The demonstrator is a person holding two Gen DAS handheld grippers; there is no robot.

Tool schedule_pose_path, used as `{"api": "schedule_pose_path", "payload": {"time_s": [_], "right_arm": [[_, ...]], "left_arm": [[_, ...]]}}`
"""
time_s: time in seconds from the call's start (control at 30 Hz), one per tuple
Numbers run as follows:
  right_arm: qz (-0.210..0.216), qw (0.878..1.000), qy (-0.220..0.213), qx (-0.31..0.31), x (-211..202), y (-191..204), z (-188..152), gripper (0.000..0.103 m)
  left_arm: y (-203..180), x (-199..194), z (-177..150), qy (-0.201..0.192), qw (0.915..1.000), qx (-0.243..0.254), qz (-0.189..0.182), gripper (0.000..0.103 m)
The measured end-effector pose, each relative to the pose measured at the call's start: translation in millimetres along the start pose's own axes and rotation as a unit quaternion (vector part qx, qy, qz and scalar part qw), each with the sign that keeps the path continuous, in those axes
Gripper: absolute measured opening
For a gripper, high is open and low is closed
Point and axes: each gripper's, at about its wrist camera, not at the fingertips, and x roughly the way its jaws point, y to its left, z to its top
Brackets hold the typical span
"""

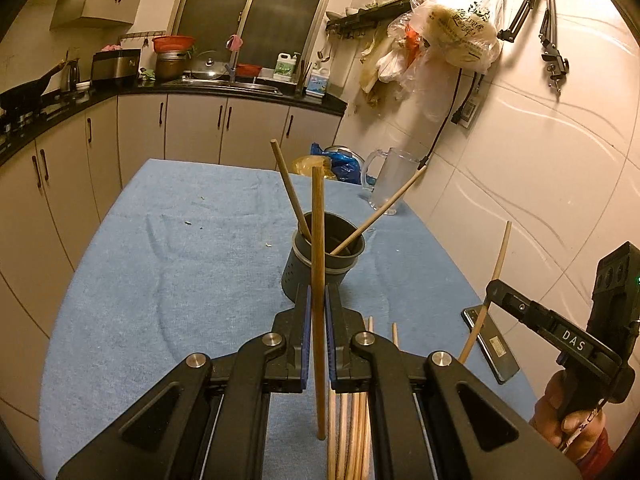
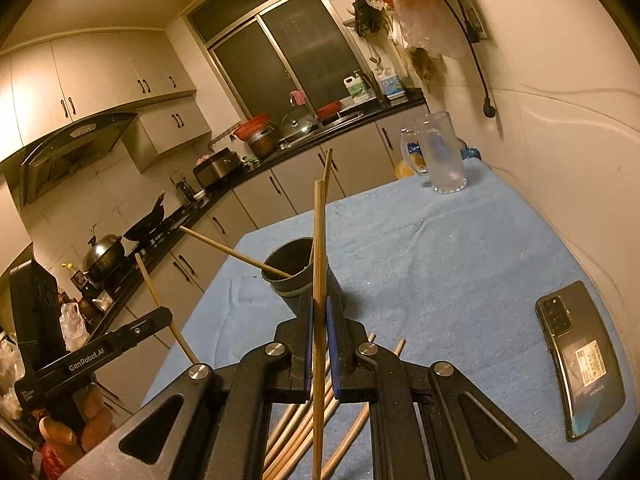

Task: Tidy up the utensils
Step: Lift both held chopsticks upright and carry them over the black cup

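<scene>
**Two Sticks Up, Ready for the Cup**

Closest to the camera is the left claw (image 1: 318, 304). Its two sides are pressed together on a brown chopstick (image 1: 318, 240), which stands almost straight up. The right claw (image 2: 319, 312) is doing the same thing: it is squeezed tight on another chopstick (image 2: 319, 260), also pointing up. From the left wrist view you can see the right claw off to the side, holding its pale stick up in the air.

Under both claws, a loose pile of chopsticks (image 2: 296, 432) lies flat on the blue table (image 1: 160, 260). These are not put away yet.

Just past the claws stands the dark round cup (image 1: 325, 256). Two chopsticks are already inside it. One leans to the left (image 1: 290, 188) and one leans far to the right (image 1: 380, 212).

A phone (image 2: 580, 360) lies on the table, well away from the cup. A clear glass jug (image 2: 440, 156) stands at the far end.

I think the job is partly done. The step now is carrying each picked-up stick over to the cup. Next, each claw needs to move its stick over the cup's open top, point the bottom end into the hole, and then let go. The leaning sticks could get in the way, so a slow drop seems best.
</scene>
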Motion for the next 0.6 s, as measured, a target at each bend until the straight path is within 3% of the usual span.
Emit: {"api": "schedule_pose_path", "payload": {"time_s": [0.6], "right_arm": [[0.006, 1.000, -0.024, 0.006, -4, -1, 16, 0.007]], "left_arm": [[-9, -6, 9, -0.008, 0.9999, 0.007, -0.004, 0.006]]}}
